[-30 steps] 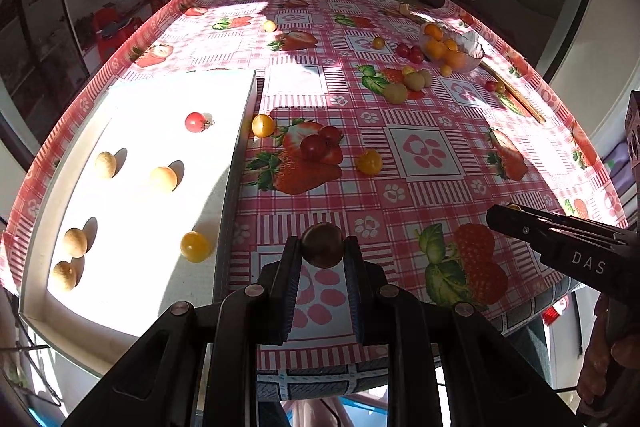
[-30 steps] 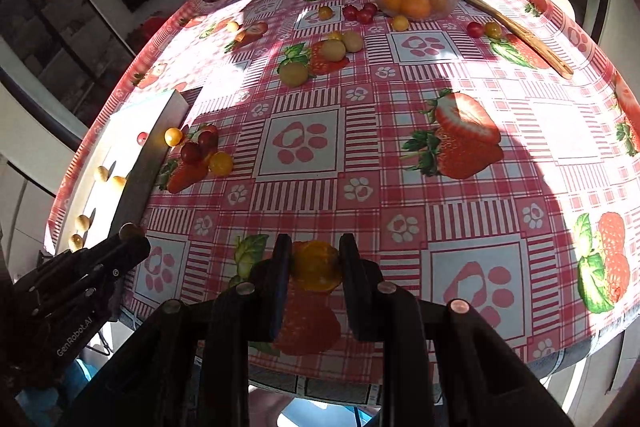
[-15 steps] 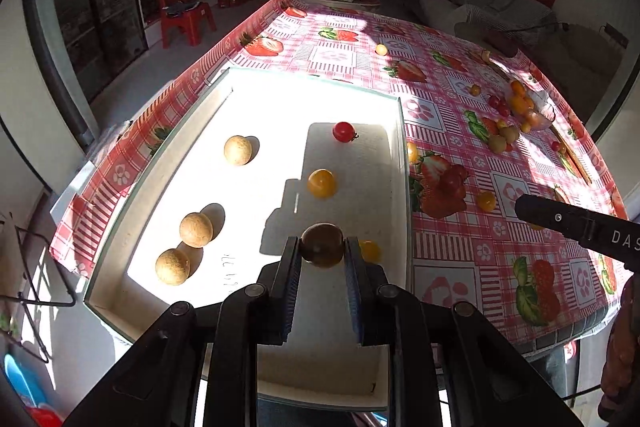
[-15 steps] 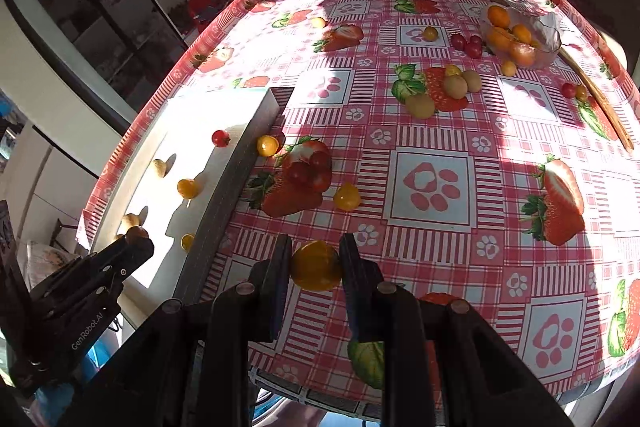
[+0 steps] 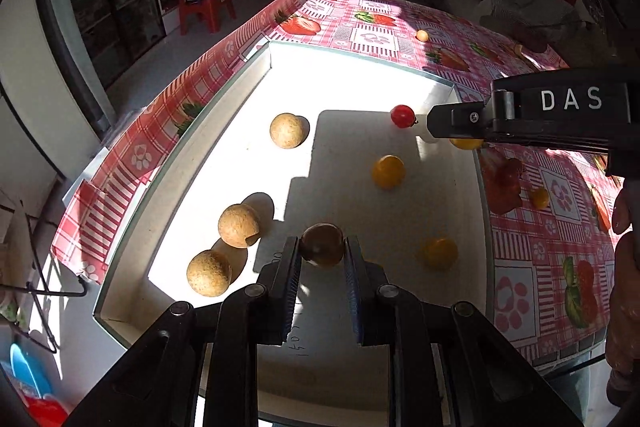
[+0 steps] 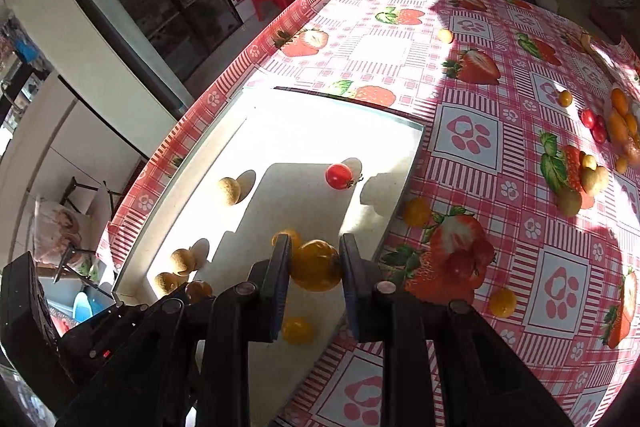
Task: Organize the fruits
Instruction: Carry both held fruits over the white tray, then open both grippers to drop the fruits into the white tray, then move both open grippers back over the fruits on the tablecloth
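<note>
My left gripper (image 5: pixel 322 259) is shut on a dark brown round fruit (image 5: pixel 322 243) and holds it over the near part of the white tray (image 5: pixel 256 79). My right gripper (image 6: pixel 314 263) is shut on a yellow tomato (image 6: pixel 316 265) above the tray's (image 6: pixel 416 131) right side; it also shows in the left wrist view (image 5: pixel 434 123). In the tray lie three tan round fruits (image 5: pixel 287 130), a red cherry tomato (image 5: pixel 402 115) and two yellow tomatoes (image 5: pixel 388 171). My left gripper shows in the right wrist view at the lower left with its fruit (image 6: pixel 198 290).
The table has a pink strawberry-pattern cloth (image 6: pixel 472 131). Loose yellow tomatoes (image 6: pixel 417 211) and dark red fruits (image 6: pixel 460 263) lie right of the tray. Further right are tan fruits (image 6: pixel 594 181), red cherry tomatoes (image 6: pixel 589 118) and oranges (image 6: pixel 618 119). The table edge runs along the tray's left side.
Both grippers have moved left over the tray with their fruits held. The right gripper now reaches across above the tray's right side, near the red cherry tomato.
</note>
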The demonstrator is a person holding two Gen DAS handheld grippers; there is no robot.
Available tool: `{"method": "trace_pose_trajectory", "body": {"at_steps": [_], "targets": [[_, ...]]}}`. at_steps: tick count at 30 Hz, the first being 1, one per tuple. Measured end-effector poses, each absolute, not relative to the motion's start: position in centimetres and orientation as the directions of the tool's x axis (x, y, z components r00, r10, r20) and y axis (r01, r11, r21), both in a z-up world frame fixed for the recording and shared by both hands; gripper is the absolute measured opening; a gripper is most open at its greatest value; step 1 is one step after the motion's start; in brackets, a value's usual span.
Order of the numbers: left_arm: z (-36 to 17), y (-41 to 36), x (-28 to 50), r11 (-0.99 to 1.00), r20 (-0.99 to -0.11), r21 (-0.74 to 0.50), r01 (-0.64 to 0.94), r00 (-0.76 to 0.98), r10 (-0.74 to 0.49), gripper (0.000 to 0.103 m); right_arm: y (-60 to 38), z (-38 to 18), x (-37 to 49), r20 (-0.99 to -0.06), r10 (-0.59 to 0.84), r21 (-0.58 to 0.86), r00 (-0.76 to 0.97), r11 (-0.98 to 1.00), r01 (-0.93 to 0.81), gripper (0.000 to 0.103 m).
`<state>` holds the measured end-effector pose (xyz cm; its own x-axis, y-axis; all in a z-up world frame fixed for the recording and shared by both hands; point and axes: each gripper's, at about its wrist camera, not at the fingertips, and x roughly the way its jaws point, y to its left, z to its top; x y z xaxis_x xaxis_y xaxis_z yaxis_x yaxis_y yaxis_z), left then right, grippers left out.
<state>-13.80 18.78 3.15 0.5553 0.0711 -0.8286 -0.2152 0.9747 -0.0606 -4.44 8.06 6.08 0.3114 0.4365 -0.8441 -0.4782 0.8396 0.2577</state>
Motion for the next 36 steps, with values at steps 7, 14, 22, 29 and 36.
{"method": "trace_pose_trajectory", "body": {"at_steps": [7, 14, 22, 29, 36], "targets": [[2.5, 19.1, -13.7, 0.974, -0.836, -0.049, -0.223, 0.543, 0.082, 0.023, 10.2, 3.7, -1.8, -0.872, 0.405, 0.248, 0.276, 0.85, -0.464, 0.027], [1.9, 18.9, -13.7, 0.976, -0.838, -0.023, -0.215, 0.537, 0.099, 0.023, 11.2, 1.6, -0.7, -0.896, 0.368, 0.227, 0.249, 0.861, -0.455, 0.027], [1.8, 18.2, -13.8, 0.981, -0.833, 0.002, -0.192, 0.543, 0.108, 0.024, 11.8, 2.0, -0.9, -0.898, 0.349, 0.186, 0.269, 0.854, -0.486, 0.03], [2.6, 17.9, -14.1, 0.979, -0.801, 0.012, -0.202, 0.584, 0.13, 0.086, 11.5, 3.2, -1.3, -0.885, 0.367, 0.196, 0.285, 0.851, -0.486, 0.068], [2.9, 17.9, -14.0, 0.981, -0.817, -0.005, -0.192, 0.567, 0.106, 0.086, 9.5, 5.7, -2.2, -0.856, 0.39, 0.205, 0.339, 0.858, -0.471, 0.082]]}}
